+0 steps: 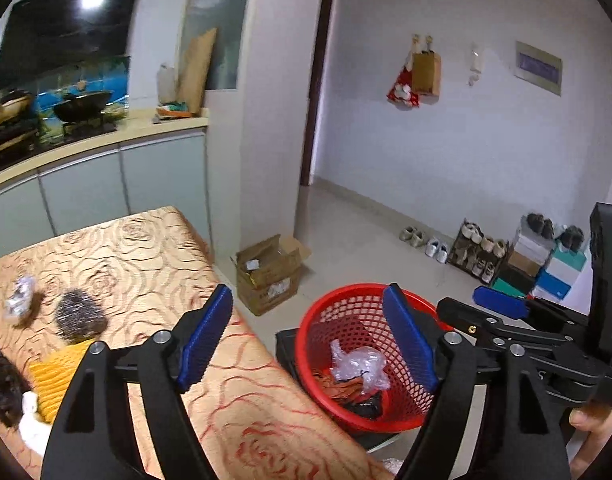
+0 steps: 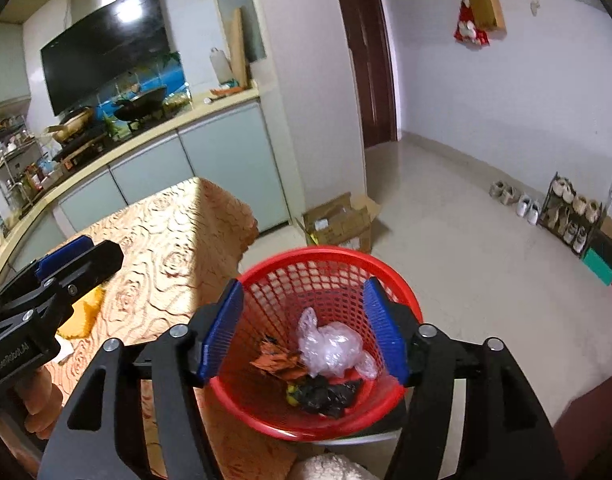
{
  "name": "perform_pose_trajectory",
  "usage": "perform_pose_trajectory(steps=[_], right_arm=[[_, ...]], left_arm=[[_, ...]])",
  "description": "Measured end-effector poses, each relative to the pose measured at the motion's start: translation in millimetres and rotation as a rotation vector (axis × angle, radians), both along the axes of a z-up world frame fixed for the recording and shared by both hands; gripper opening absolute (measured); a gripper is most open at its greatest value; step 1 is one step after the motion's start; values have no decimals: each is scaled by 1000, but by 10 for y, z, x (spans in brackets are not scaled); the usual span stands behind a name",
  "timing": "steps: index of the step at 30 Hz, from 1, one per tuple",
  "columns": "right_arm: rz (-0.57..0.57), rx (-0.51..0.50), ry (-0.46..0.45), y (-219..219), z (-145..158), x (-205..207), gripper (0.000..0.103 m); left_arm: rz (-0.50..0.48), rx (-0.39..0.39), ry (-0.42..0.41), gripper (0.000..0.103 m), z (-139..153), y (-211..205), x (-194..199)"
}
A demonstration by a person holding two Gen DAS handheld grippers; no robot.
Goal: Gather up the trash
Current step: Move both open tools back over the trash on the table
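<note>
**Both grippers empty over the red basket**

Left gripper (image 1: 308, 338): blue pads spread wide, nothing between them. In the left wrist view it sits low centre, one finger over the table edge, the other over the basket rim.

Right gripper (image 2: 303, 330): pads apart, nothing gripped, framing the basket mouth in the right wrist view.

Red basket (image 2: 273, 412): mesh, lower centre of both views, beside the table's corner. Inside: crumpled clear plastic bag (image 2: 332, 350) on top, orange wrapper (image 2: 275, 360) to its left, black bag (image 2: 326, 396) at the bottom (a bit of yellow shows at its left edge, can't tell what).

Table (image 1: 145, 256) with gold rose-pattern cloth fills the lower left of the left wrist view. On it: silvery crumpled wad (image 1: 19, 300), dark striped piece (image 1: 79, 314) just right of it, yellow knit item (image 1: 61, 376) below, dark furry thing (image 1: 1, 384) at the frame's left edge (blurred, can't identify)

Open cardboard box (image 1: 267, 274) on the floor behind the basket
</note>
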State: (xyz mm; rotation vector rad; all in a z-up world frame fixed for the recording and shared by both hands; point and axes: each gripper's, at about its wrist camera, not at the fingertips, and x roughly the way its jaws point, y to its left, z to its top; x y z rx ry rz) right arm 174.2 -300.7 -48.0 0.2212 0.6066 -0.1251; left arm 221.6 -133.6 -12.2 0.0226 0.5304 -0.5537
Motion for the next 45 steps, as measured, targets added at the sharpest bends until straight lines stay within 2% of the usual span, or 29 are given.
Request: perform_pose_trajectory(steps=[4, 6, 8, 20, 25, 37, 41, 45], right_arm=[[46, -14, -24, 223, 112, -3, 65], [69, -23, -36, 342, 163, 2, 75], [84, -33, -45, 446, 198, 7, 79], [219, -46, -60, 1138, 332, 117, 80], [295, -51, -55, 1491, 330, 150, 80], [420, -52, -9, 2084, 209, 274, 80], [447, -56, 13, 2244, 149, 318, 80], [472, -62, 32, 2377, 89, 326, 80]], left_arm=[[53, -22, -16, 79, 66, 273, -96], [84, -26, -28, 79, 97, 420, -157], [115, -28, -41, 80, 125, 567, -214], [282, -34, -79, 83, 250, 1337, -405], [383, -9, -85, 83, 232, 1736, -478], [746, 60, 15, 83, -83, 3229, -647], [817, 69, 49, 83, -207, 3605, -744], [812, 78, 100, 83, -356, 3820, -771]])
